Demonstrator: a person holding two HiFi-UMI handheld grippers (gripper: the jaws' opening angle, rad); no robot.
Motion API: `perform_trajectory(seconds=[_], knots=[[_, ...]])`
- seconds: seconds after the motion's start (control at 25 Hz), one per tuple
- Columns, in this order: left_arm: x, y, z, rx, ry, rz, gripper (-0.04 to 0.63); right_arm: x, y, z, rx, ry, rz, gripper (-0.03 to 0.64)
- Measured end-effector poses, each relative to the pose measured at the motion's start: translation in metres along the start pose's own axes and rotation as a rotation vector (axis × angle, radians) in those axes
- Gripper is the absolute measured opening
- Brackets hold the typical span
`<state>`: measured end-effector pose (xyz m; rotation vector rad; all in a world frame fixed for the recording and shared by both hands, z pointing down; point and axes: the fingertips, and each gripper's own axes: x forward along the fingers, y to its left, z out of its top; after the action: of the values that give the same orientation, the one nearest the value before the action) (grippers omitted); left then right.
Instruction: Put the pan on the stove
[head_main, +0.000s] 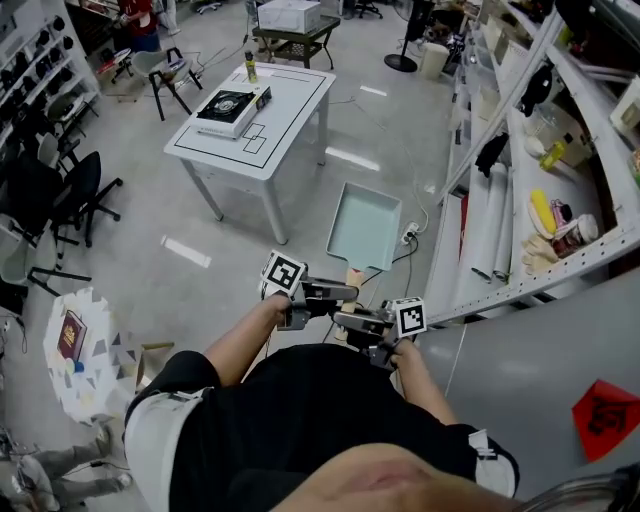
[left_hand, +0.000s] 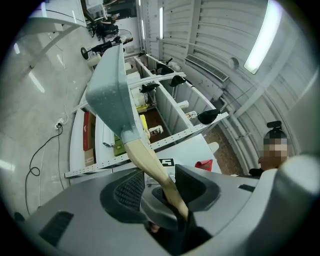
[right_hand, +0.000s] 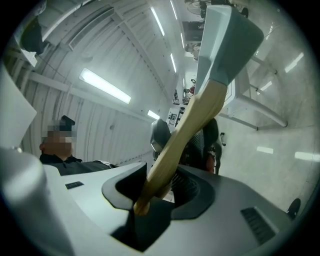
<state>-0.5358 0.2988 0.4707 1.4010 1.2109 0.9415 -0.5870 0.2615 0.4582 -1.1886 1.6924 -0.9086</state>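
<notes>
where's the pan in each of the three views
Head view: the pan is at centre, a little right.
Left gripper view: upper left of centre, rising from the left tongs.
Right gripper view: top, right of centre, above the right tongs.
Shared landmark: its wooden handle, seen in all three.

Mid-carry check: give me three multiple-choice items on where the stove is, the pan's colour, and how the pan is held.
1. The stove stands: A on the white table; B on the floor; C on the shelves.
2. The pan body is: A red; B pale teal; C black.
3. The pan is: A on the stove; B on the floor; C in the air.

Answers: 1 A, the head view shows it on the tabletop. 2 B, seen in every view. 3 C, the left gripper and right gripper both clamp its wooden handle above the floor.
</notes>
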Motion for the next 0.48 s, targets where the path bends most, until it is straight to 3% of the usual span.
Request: perform_trajectory(seconds=[0.48], knots=[[0.023,0.017,-0.006,0.077,-0.017,0.075,0.195,-0.031,0.007,-0.008,-0.02,0.036,0.024,0.16]])
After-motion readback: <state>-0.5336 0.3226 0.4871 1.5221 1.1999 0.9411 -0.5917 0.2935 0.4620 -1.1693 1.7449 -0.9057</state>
